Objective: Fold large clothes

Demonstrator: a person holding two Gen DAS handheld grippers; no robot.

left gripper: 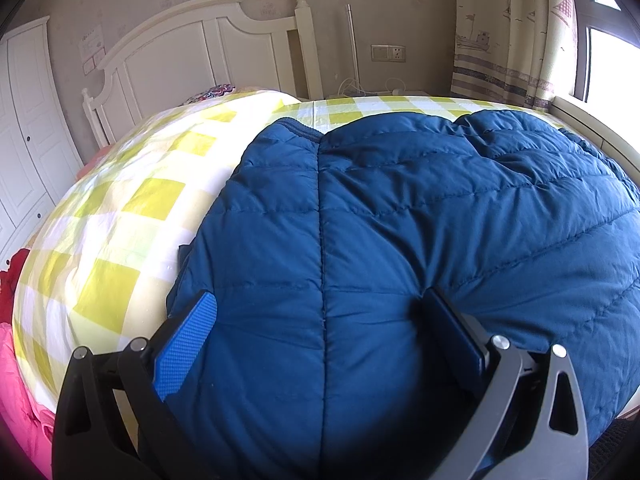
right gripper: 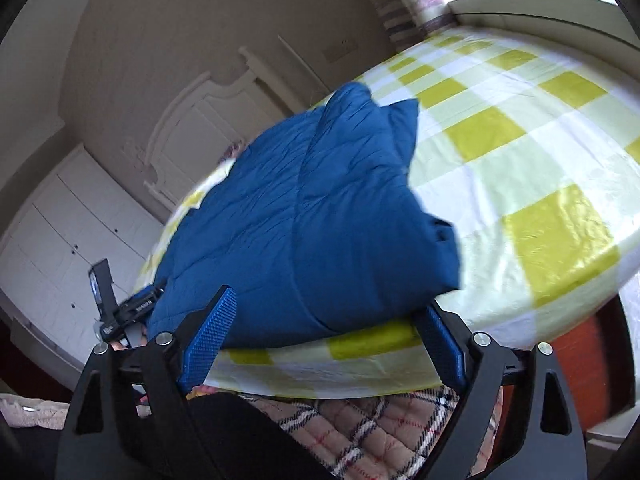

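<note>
A dark blue quilted down jacket [left gripper: 400,220] lies folded in a thick bundle on the bed with the yellow-and-white check sheet [left gripper: 132,208]. My left gripper [left gripper: 320,312] is open, its blue-padded fingers [left gripper: 188,344] wide apart over the jacket's near edge, one each side of a seam. In the right wrist view the jacket [right gripper: 312,220] lies near the bed's front edge. My right gripper [right gripper: 324,320] is open just in front of the jacket's lower edge, holding nothing. The left gripper [right gripper: 120,308] shows at the jacket's left end.
A white headboard [left gripper: 192,48] and white wardrobe [left gripper: 24,120] stand behind the bed. Curtains [left gripper: 512,28] and a window are at right. Pink and red clothes [left gripper: 16,380] lie at the bed's left edge. A plaid quilt [right gripper: 380,428] hangs below the bed's front edge.
</note>
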